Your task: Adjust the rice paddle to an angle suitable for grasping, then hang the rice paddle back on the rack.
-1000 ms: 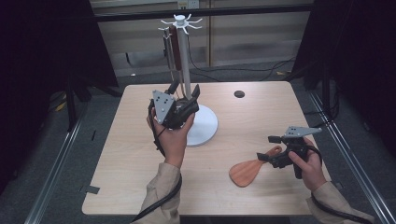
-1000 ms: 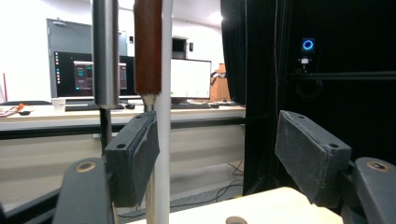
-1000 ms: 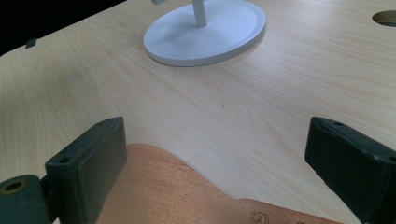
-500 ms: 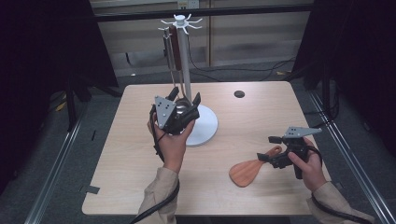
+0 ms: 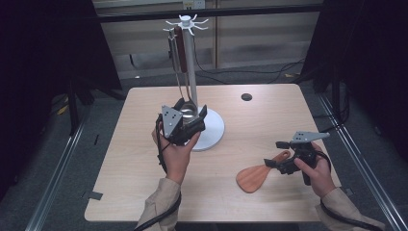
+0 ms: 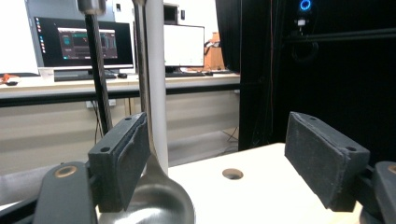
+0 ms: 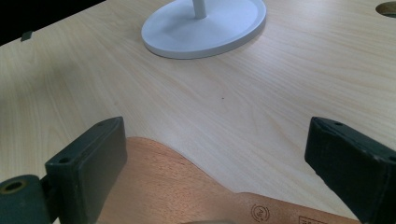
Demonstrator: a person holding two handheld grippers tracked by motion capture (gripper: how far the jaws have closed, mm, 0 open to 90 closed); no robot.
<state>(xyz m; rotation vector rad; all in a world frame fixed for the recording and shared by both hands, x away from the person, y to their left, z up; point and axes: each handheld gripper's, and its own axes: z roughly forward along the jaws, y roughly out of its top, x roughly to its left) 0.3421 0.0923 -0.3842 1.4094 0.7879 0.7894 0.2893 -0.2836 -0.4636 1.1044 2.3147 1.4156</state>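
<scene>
a shiny steel ladle (image 6: 159,200) hangs beside the left gripper (image 6: 219,163) (jaws just opened wide, gripping nothing).

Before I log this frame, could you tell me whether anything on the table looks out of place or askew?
Only the wooden spatula stands out: it lies flat on the table between the open jaws of the right gripper, while the metal ladle hangs on the white stand. Nothing looks spilled or damaged.

Table hole (image 5: 246,96); desk monitors (image 6: 84,43)
</scene>
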